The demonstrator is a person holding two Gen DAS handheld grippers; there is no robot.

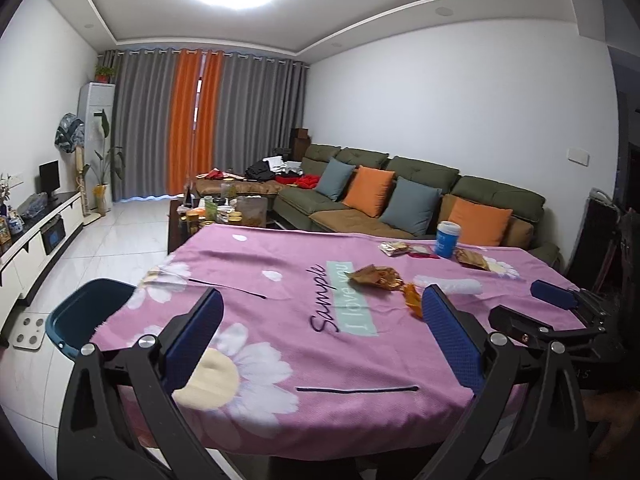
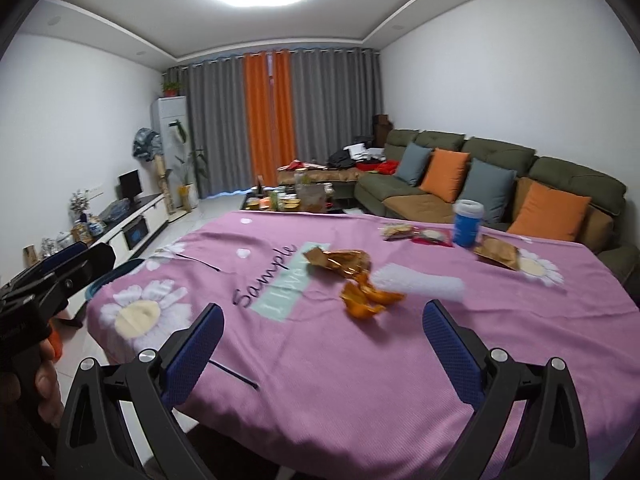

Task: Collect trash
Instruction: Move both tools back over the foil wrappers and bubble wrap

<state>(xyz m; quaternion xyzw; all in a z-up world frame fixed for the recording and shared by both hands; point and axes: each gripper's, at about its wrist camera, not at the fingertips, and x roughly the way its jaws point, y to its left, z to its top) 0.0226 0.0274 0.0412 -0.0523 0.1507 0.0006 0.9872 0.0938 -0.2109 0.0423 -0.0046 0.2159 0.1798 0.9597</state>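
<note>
Several pieces of trash lie scattered over the pink daisy-print cloth (image 2: pixel 360 360) that covers the tabletop. Nearest the middle is a crumpled gold-brown wrapper (image 2: pixel 340 261), and just in front of it, touching or nearly so, sit curls of orange peel (image 2: pixel 366 298). A white tissue (image 2: pixel 420 280) lies just to the right of the peel. Farther back and to the right, a small snack packet (image 2: pixel 398 232) and a red-edged packet (image 2: pixel 434 236) lie side by side to the left of a blue cup with a white lid (image 2: pixel 466 224), which stands upright. Another brown wrapper (image 2: pixel 498 256) rests just to the right of the cup, beside a printed daisy.

The right gripper (image 2: pixel 320 334) hovers above the near part of the cloth, its blue-padded jaws spread wide and holding nothing; the peel lies beyond them. The left gripper (image 1: pixel 322 320) is likewise spread wide and empty, above the near left part of the cloth. Off the left edge of the tabletop, lower down, stands a dark teal bin (image 1: pixel 86 312).

Beyond the tabletop are a cluttered coffee table (image 2: pixel 288 200), a green sofa (image 2: pixel 500 160) with orange and grey-blue cushions, and grey and orange curtains (image 2: pixel 280 120) on the far wall.
</note>
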